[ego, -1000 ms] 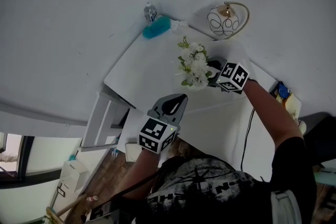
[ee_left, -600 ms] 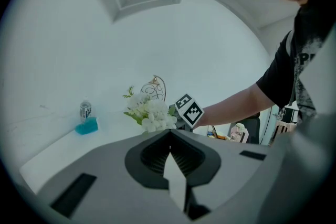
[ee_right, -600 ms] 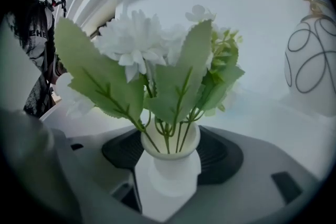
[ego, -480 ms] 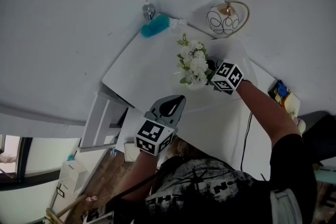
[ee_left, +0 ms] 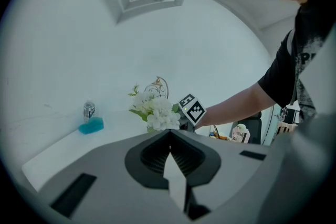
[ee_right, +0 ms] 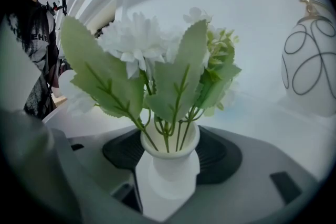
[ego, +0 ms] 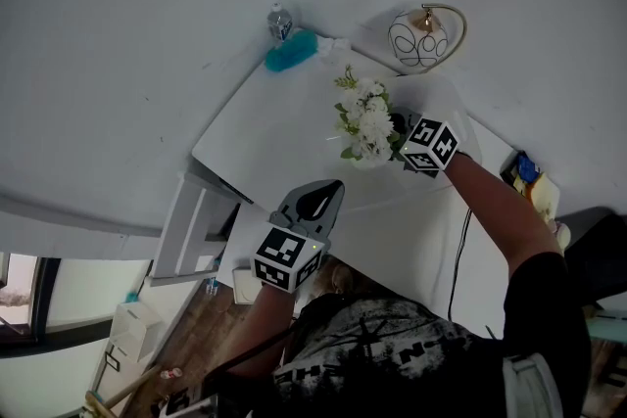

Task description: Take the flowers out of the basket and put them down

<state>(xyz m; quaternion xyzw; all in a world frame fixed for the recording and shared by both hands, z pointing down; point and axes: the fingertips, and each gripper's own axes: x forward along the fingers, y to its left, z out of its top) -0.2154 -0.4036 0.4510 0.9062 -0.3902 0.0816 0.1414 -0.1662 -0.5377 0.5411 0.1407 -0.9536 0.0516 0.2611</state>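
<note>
White desk (ego: 263, 134) beneath right gripper (ego: 399, 132), jaws wide yet tight on vase (ee_right: 170, 165) of white flowers (ee_right: 137, 38); left gripper (ego: 321, 194) closed, empty.

White table (ego: 274, 127) with bottle (ego: 280, 21), egg ornament (ego: 416, 41)

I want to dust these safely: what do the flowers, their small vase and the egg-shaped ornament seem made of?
The flowers: probably artificial, fabric or plastic; the leaves look flat, matte and evenly serrated.
The vase: smooth matte white, ceramic or plastic, hard to tell.
The ornament: smooth white shell, perhaps ceramic or glass, with dark swirl lines and a gold-coloured, metal-looking top.
</note>
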